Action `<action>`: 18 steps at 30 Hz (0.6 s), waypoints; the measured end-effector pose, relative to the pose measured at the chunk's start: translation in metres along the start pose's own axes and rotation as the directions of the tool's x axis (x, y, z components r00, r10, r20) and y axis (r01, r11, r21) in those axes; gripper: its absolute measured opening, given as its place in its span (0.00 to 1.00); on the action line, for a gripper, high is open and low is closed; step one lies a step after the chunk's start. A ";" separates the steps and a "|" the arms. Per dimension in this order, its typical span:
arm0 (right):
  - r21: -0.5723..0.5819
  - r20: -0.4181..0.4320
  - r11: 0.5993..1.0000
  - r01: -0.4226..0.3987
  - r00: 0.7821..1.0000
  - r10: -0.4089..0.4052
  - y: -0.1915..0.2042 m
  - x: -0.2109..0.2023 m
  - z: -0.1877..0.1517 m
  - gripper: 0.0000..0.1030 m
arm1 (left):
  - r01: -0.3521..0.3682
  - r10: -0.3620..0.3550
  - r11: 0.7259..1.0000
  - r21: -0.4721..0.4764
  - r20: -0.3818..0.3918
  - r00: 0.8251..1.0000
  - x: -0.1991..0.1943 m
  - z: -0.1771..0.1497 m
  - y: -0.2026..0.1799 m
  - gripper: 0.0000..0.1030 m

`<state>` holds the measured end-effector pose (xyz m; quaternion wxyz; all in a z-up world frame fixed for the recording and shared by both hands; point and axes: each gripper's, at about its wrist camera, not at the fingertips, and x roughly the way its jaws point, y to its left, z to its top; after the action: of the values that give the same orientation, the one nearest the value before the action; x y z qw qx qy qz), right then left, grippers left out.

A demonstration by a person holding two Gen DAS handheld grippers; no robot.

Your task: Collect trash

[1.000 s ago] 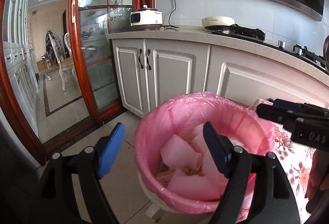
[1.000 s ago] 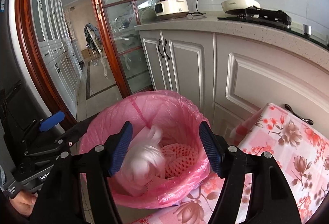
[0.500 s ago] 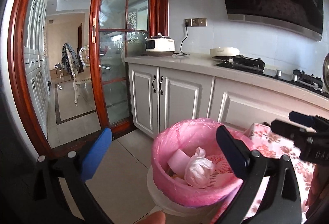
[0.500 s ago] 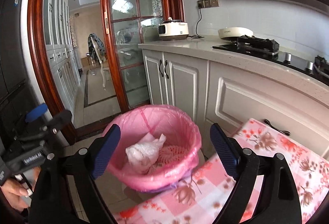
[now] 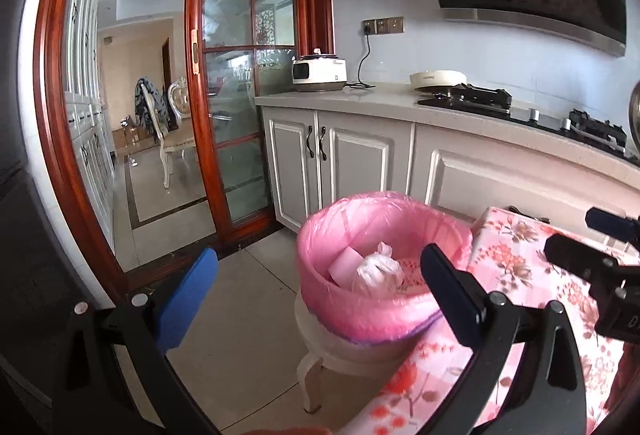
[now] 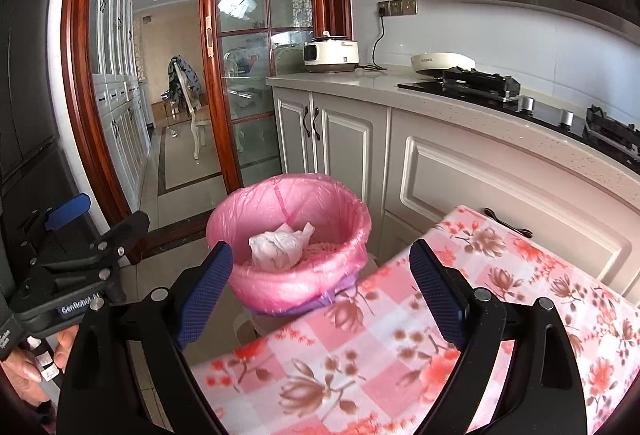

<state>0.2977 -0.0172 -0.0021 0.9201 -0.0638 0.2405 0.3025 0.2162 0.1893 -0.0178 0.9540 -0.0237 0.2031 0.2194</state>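
Pink-lined bin (image 6: 288,235) with knotted white bag (image 6: 278,245) inside; both grippers' jaws wide, empty.

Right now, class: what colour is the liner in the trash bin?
Pink. The bin liner shows best in the right wrist view.

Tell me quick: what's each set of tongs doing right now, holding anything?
Left tongs: open wide, holding nothing, jaws just opened.
Right tongs: open wide, holding nothing, jaws just opened; the white knotted bag lies in the pink-lined bin.
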 end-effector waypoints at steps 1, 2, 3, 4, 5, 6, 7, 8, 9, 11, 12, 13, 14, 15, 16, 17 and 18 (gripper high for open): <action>0.006 0.005 1.000 0.001 1.000 -0.001 -0.001 -0.007 -0.004 0.82 | 0.008 -0.008 1.000 0.003 -0.001 1.000 -0.007 -0.005 -0.003 0.96; 0.012 0.007 1.000 0.000 1.000 0.000 -0.002 -0.011 -0.005 0.82 | 0.019 -0.019 1.000 0.002 -0.004 1.000 -0.010 -0.007 -0.004 0.96; 0.020 0.013 1.000 0.000 1.000 0.000 -0.004 -0.016 -0.007 0.82 | 0.033 -0.033 0.999 0.001 -0.010 0.999 -0.015 -0.011 -0.006 0.96; 0.025 0.017 1.000 0.002 1.000 -0.003 -0.005 -0.020 -0.008 0.82 | 0.037 -0.037 0.999 -0.001 -0.017 0.999 -0.017 -0.013 -0.009 0.96; 0.028 0.018 1.000 0.006 1.000 -0.007 -0.005 -0.023 -0.009 0.82 | 0.040 -0.040 0.999 -0.002 -0.028 0.999 -0.019 -0.016 -0.010 0.96; 0.028 0.016 1.000 0.010 1.000 -0.011 -0.005 -0.027 -0.011 0.82 | 0.049 -0.049 0.999 -0.003 -0.035 0.998 -0.021 -0.017 -0.011 0.96; 0.027 0.018 0.999 0.017 1.000 -0.017 -0.005 -0.030 -0.013 0.82 | 0.059 -0.059 0.998 -0.011 -0.043 0.997 -0.024 -0.020 -0.011 0.96; 0.029 0.020 0.999 0.026 0.999 -0.027 -0.004 -0.034 -0.016 0.82 | 0.057 -0.057 0.998 -0.018 -0.054 0.997 -0.026 -0.022 -0.012 0.96; 0.032 0.020 0.999 0.031 0.999 -0.031 -0.005 -0.037 -0.018 0.82 | 0.056 -0.058 0.998 -0.019 -0.059 0.997 -0.028 -0.023 -0.012 0.96; 0.041 0.025 0.999 0.034 0.999 -0.035 -0.004 -0.045 -0.022 0.82 | 0.067 -0.068 0.998 -0.015 -0.061 0.996 -0.035 -0.025 -0.011 0.95; 0.043 0.027 0.998 0.039 0.999 -0.041 -0.003 -0.049 -0.024 0.82 | 0.064 -0.065 0.998 -0.013 -0.057 0.996 -0.037 -0.025 -0.011 0.96; 0.045 0.025 0.998 0.048 0.998 -0.049 -0.003 -0.052 -0.027 0.82 | 0.066 -0.066 0.998 -0.009 -0.051 0.997 -0.042 -0.026 -0.011 0.96; 0.048 0.023 0.998 0.051 0.998 -0.052 -0.003 -0.054 -0.029 0.82 | 0.071 -0.071 0.997 -0.007 -0.049 0.996 -0.045 -0.027 -0.011 0.95; 0.053 0.024 0.997 0.051 0.998 -0.052 -0.003 -0.056 -0.031 0.82 | 0.076 -0.077 0.997 -0.004 -0.047 0.996 -0.048 -0.028 -0.011 0.95; 0.060 0.024 0.997 0.050 0.998 -0.052 -0.003 -0.059 -0.033 0.82 | 0.079 -0.079 0.997 -0.002 -0.043 0.996 -0.052 -0.028 -0.010 0.95; 0.063 0.020 0.997 0.052 0.998 -0.053 -0.004 -0.060 -0.034 0.82 | 0.081 -0.081 0.997 0.000 -0.039 0.996 -0.056 -0.029 -0.010 0.96; 0.061 0.015 0.997 0.055 0.998 -0.056 -0.003 -0.061 -0.034 0.82 | 0.084 -0.083 0.996 0.001 -0.038 0.996 -0.057 -0.029 -0.010 0.96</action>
<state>0.2425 -0.0607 -0.0029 0.9317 -0.0397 0.2399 0.2699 0.1622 0.1532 -0.0222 0.9583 -0.0349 0.2204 0.1786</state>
